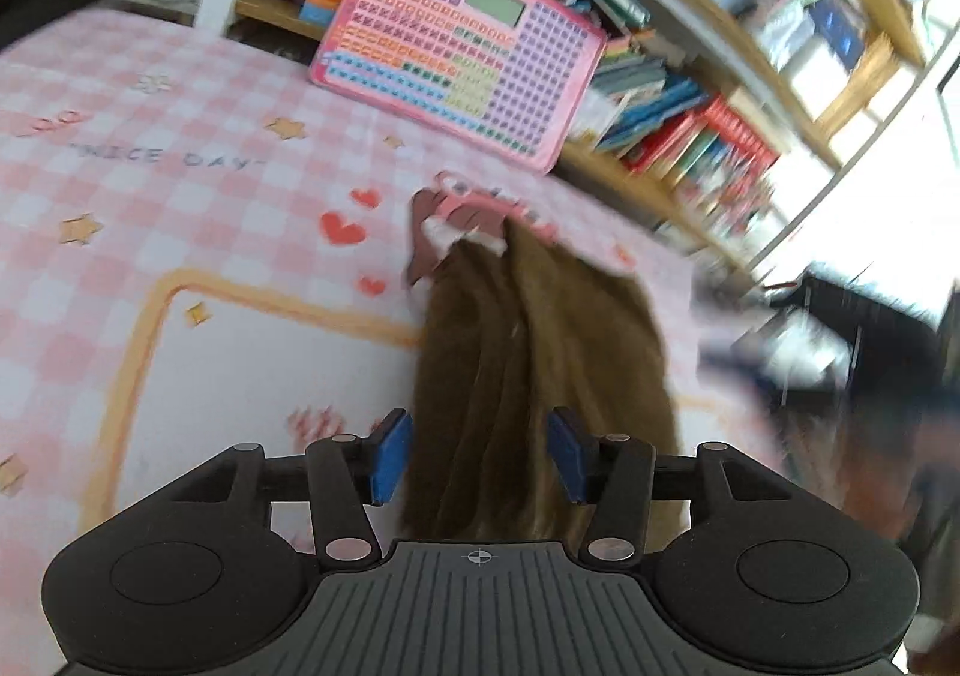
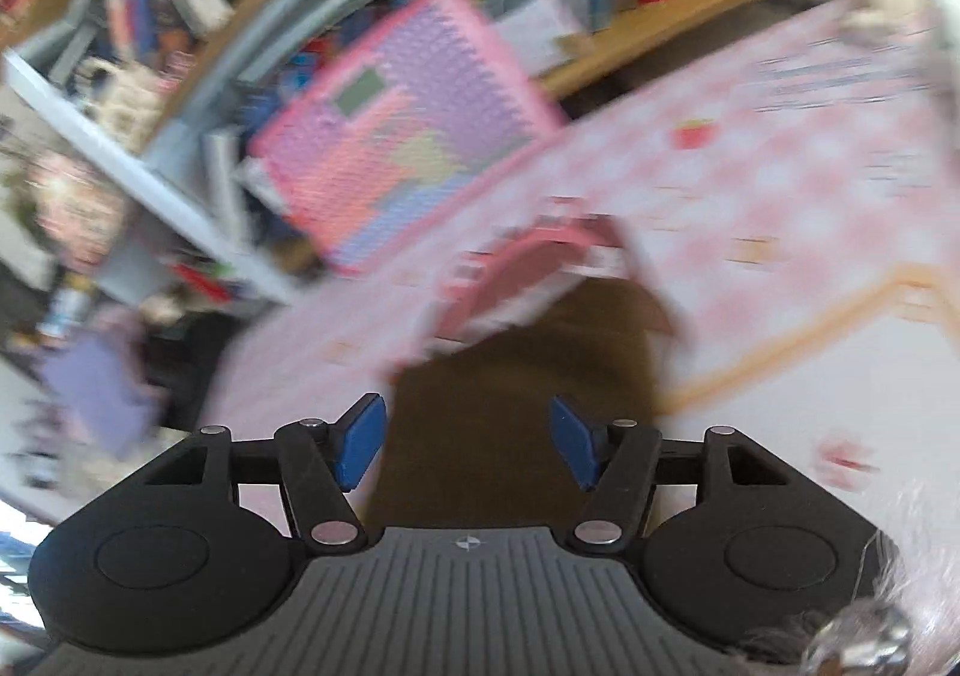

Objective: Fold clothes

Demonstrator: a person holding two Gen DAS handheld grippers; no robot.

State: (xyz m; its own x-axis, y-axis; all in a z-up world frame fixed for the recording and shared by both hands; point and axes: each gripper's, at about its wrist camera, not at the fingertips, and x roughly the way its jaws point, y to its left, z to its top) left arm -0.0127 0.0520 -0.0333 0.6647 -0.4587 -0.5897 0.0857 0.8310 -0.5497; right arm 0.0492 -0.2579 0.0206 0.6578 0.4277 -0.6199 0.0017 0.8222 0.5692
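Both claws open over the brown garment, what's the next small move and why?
Probably draw both claws back clear of the brown garment. The left claw and right claw stand open with cloth between the blue pads but not pinched, and it lies bunched in lengthwise folds on the pink checked cover. Then pick fresh corners.

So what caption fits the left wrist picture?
Open left claw over a brown garment on a pink checked cloth.

My left tool (image 1: 477, 457) has matt black plastic arms; beyond it, brown garment (image 1: 540, 376) looks softly fuzzy cloth, though blurred.
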